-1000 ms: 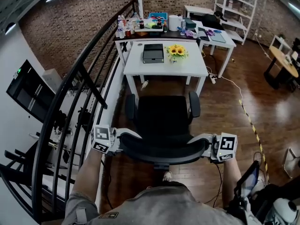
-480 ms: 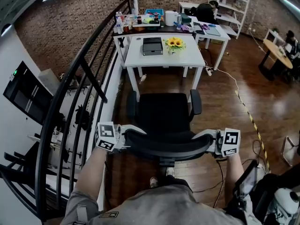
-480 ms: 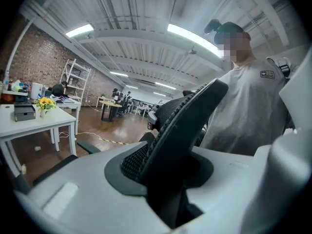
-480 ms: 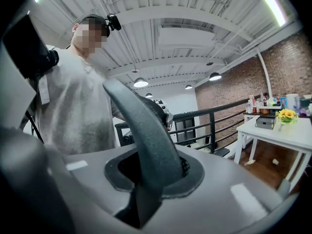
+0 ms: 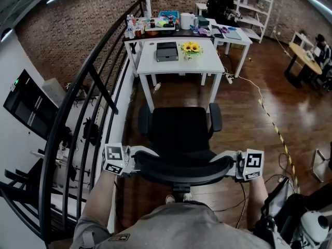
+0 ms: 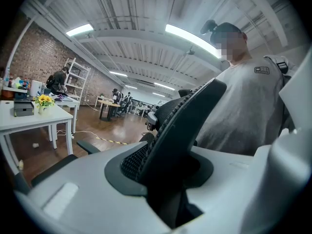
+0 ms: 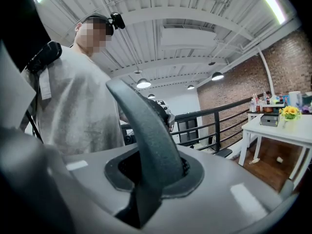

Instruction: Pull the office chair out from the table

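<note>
The black office chair stands on the wood floor, its seat in front of the white table and apart from it. Its curved backrest is nearest me. My left gripper is shut on the backrest's left end and my right gripper on its right end. In the left gripper view the mesh backrest edge runs between the white jaws of the left gripper. In the right gripper view the backrest edge sits clamped in the right gripper.
A black metal railing runs along the left. On the white table are a dark box and sunflowers. Behind it stands a cluttered table. Striped tape and a cable cross the floor on the right.
The chair and both grippers have come back toward me, and the gap between the seat and the white table has widened. Both grips on the backrest are unchanged.
</note>
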`<control>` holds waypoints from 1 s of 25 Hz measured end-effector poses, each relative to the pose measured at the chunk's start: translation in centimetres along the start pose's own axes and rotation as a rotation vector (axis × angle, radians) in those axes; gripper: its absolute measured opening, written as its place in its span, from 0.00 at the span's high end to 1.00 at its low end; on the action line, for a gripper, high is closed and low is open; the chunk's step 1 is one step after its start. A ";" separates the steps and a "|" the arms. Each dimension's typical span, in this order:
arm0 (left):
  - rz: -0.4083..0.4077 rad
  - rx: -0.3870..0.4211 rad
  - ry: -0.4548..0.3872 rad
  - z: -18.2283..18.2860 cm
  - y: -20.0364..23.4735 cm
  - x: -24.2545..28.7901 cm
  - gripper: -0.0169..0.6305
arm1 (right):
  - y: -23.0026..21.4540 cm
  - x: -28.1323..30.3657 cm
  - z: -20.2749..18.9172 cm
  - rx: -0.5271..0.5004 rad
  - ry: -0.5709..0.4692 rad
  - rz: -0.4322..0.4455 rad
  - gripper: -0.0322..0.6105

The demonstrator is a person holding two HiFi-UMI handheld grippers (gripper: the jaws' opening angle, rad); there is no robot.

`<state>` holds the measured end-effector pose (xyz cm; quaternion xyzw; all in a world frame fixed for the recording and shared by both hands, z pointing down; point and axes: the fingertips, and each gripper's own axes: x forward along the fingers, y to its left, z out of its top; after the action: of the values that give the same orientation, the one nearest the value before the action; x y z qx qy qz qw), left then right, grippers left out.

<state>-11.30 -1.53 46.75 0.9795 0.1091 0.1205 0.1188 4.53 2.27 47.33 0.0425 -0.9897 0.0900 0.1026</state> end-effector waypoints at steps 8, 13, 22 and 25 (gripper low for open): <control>0.002 0.005 -0.008 -0.4 -0.4 -0.2 0.77 | 0.5 0.3 -0.1 -0.001 0.012 -0.008 0.82; 0.006 0.012 -0.002 -0.2 -0.6 -0.1 0.78 | 0.4 0.1 -0.2 -0.004 0.016 -0.019 0.82; 0.152 0.073 -0.091 1.3 -0.2 -1.4 0.61 | -0.6 -0.1 1.0 -0.080 0.003 -0.252 0.66; 0.238 0.120 -0.107 1.9 0.2 -2.7 0.55 | -1.1 -1.3 2.2 -0.112 -0.035 -0.354 0.61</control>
<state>-13.35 -2.77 44.43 0.9959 -0.0074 0.0747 0.0505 5.51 0.88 45.16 0.2117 -0.9719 0.0147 0.1019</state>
